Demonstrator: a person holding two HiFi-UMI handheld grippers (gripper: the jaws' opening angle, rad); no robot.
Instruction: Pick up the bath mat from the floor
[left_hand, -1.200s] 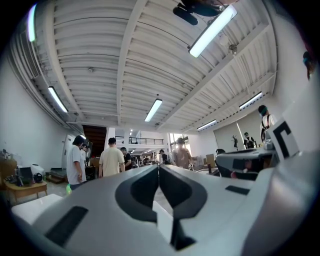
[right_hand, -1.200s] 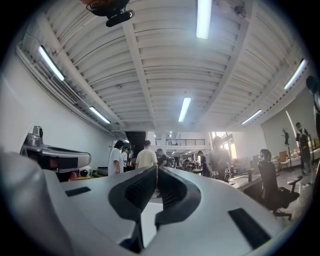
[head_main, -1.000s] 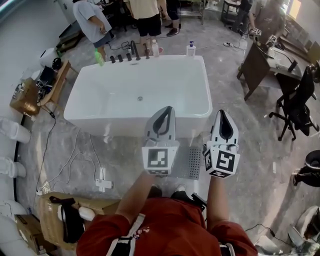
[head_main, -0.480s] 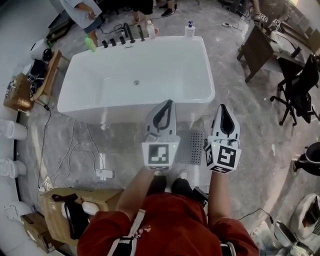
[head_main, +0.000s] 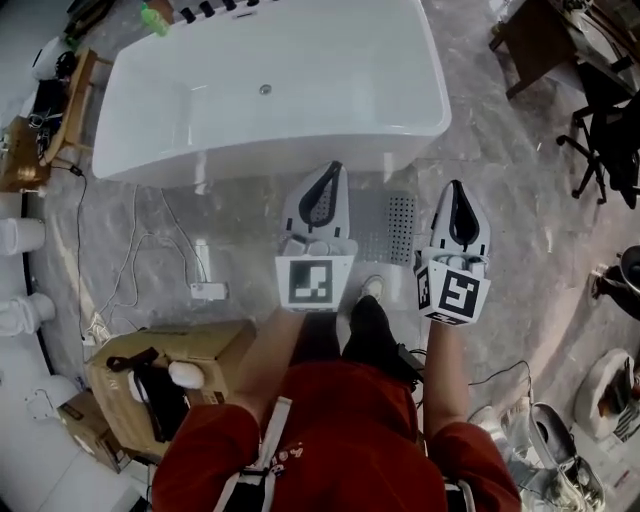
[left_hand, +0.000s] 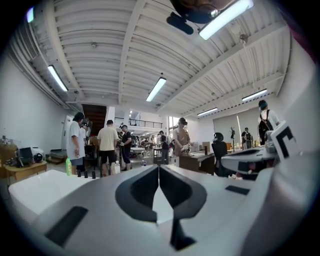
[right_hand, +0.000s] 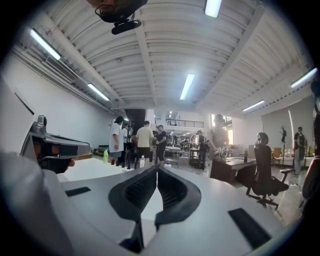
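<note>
1. Left gripper (head_main: 331, 178): jaws clenched, nothing between them.
2. Bath mat (head_main: 400, 226) lies flat on the floor just beside the bathtub (head_main: 300, 80), between our grippers and untouched.
3. Right gripper (head_main: 457, 195): clenched, empty. We judge that reaching, gripping and lifting all remain.

Left gripper (head_main: 333, 172) and right gripper (head_main: 456, 188) held forward side by side, jaws closed, empty.
</note>
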